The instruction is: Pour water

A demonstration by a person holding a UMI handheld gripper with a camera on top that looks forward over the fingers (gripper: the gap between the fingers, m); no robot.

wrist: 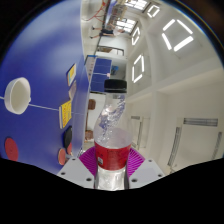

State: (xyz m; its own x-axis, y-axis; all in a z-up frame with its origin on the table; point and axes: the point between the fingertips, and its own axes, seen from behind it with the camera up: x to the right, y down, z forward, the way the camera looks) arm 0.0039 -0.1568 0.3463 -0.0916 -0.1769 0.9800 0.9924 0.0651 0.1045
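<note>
A clear plastic water bottle (111, 125) with a red label (113, 156) stands between my fingers, its neck and cap pointing away from me toward the ceiling side of the room. My gripper (113, 160) is shut on the bottle at the label, with a purple pad (88, 158) pressing each side. The whole scene is tilted, so the bottle is held leaning over. A white cup (18, 94) sits far off to the left on a blue table (40, 75).
The blue table also carries yellow and red flat items (64, 112) and a red round piece (12, 148). Ceiling light panels (177, 35) and white walls fill the right side. A blue table-tennis table (105, 65) stands in the distance.
</note>
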